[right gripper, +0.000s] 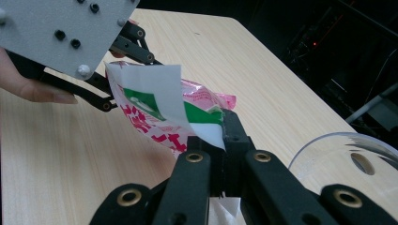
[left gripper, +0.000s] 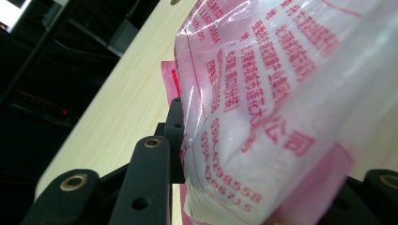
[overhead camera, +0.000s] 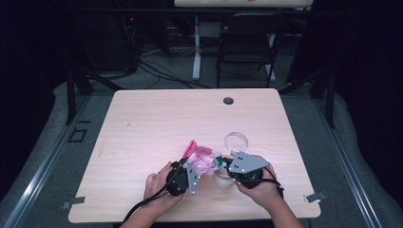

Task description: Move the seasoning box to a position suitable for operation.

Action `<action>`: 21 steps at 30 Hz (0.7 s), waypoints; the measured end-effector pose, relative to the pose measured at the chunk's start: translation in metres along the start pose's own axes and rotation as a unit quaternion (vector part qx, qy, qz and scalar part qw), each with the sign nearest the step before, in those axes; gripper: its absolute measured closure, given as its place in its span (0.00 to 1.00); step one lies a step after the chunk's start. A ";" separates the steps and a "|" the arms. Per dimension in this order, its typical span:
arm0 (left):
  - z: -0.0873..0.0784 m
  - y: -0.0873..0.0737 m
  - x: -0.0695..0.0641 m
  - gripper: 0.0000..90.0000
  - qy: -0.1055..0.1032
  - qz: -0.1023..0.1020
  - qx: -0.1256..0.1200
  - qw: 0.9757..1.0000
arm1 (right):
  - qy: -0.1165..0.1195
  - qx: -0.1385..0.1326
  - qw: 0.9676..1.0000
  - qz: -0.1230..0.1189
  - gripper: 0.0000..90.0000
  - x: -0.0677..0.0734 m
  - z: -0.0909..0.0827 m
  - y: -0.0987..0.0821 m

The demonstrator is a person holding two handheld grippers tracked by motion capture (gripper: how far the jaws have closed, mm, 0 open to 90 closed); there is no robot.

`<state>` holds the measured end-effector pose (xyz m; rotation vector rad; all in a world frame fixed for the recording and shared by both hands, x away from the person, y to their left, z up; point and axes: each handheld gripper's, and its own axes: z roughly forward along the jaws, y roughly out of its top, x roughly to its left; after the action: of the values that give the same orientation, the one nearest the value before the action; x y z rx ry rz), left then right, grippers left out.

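Observation:
A clear plastic bag (overhead camera: 203,159) with pink edges and red printing hangs between my two grippers, just above the front middle of the table. The left gripper (overhead camera: 194,166) is shut on its side; in the left gripper view one black finger (left gripper: 175,133) presses into the bag (left gripper: 263,108). The other finger is hidden behind the plastic. The right gripper (overhead camera: 222,164) (right gripper: 225,133) is shut on a white and green paper label (right gripper: 162,96) at the bag's end. In the right gripper view the left gripper's grey plate (right gripper: 65,33) sits close at upper left.
A clear round container (overhead camera: 236,141) (right gripper: 347,157) stands on the wooden table (overhead camera: 157,123) just beyond the right gripper. Another clear piece (overhead camera: 222,179) lies under the bag near the front edge. A cable hole (overhead camera: 228,100) is at the back; a dark chair (overhead camera: 247,42) stands behind the table.

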<state>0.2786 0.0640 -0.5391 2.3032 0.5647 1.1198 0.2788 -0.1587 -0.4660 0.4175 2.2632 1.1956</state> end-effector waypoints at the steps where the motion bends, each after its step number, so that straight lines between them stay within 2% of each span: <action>1: 0.000 0.000 0.000 0.76 0.000 0.000 0.000 1.000 | 0.000 0.000 1.000 0.000 1.00 0.000 0.000 0.000; 2: 0.001 -0.001 0.001 0.76 -0.013 -0.016 0.002 1.000 | 0.000 0.001 1.000 0.002 1.00 0.000 0.001 0.000; 12: 0.005 -0.005 0.000 0.74 -0.036 -0.039 0.000 0.999 | 0.000 0.003 1.000 -0.006 1.00 0.002 0.002 0.002; 21: 0.009 -0.008 0.001 0.73 -0.063 -0.063 0.003 0.996 | 0.004 0.006 1.000 -0.009 1.00 0.003 0.004 0.001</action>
<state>0.2847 0.0683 -0.5481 2.2907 0.6549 0.9086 0.2791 -0.1544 -0.4679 0.3963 2.2761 1.1778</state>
